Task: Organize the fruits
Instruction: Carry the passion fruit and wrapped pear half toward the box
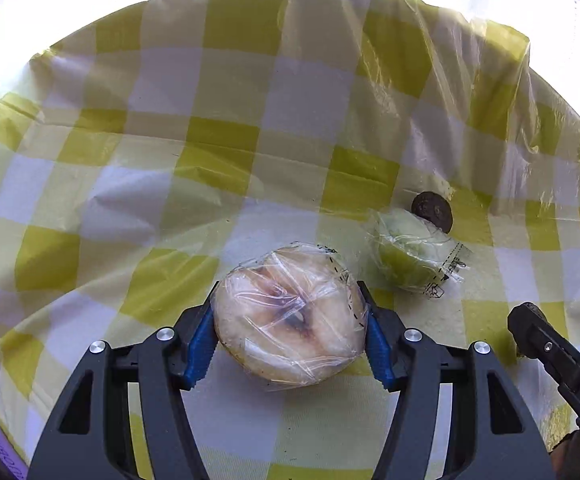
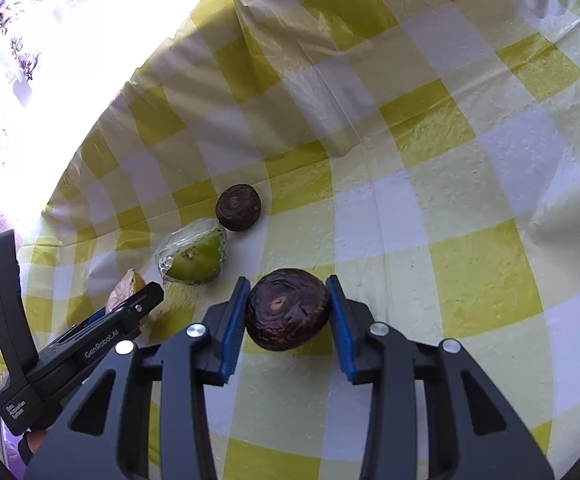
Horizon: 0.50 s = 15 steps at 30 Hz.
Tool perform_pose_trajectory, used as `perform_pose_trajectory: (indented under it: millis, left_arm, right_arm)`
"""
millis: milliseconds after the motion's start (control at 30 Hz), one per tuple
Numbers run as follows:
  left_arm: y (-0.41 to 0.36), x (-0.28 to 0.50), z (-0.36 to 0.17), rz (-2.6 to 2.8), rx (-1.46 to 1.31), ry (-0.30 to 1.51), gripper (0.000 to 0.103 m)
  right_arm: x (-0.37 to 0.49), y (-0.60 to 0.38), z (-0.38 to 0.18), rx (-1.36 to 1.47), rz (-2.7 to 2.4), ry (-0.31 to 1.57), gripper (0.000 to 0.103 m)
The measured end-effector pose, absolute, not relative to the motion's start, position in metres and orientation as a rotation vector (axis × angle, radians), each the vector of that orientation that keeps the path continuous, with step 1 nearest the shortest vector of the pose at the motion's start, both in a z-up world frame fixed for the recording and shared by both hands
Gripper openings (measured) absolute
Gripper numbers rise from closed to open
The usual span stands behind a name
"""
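**Both grippers on fruit, one wrapped and slick, one bare and wrinkled**

Left gripper (image 1: pixel 290 334): jaws wide, blue pads against both flanks of a cling-wrapped pale fruit half (image 1: pixel 290 316), cut face up, brown core showing. Likely light and soft; the film is slippery and loose, so the pads should bite the widest girth, not the wrap folds. Whether it's lifted off the cloth can't be told.

Right gripper (image 2: pixel 287 312): jaws part-open, pads closed on the sides of a dark wrinkled round fruit (image 2: pixel 287 308). The skin looks leathery and probably grips well, but it may dent if squeezed.

On the yellow-check tablecloth (image 2: pixel 470 200), far-left of the right gripper: a wrapped green fruit half (image 2: pixel 195 256), with a second dark wrinkled fruit (image 2: pixel 237 207) just beside it. Both sit near the left gripper's path; the two grippers are close, so a clash is possible. No bowl or tray is visible.
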<state>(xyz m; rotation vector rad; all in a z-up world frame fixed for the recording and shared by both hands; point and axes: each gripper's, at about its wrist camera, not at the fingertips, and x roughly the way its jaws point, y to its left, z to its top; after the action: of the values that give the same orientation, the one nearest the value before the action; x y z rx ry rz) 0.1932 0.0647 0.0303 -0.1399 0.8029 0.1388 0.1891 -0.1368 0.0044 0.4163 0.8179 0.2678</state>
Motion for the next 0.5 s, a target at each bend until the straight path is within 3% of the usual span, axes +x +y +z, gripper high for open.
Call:
perform_pose_trajectory:
  millis: [500]
  left_arm:
    - [0.027, 0.052, 0.036, 0.116, -0.099, 0.716, 0.06]
  right_arm:
    - [0.168, -0.138, 0.008, 0.423, 0.324, 0.831, 0.039]
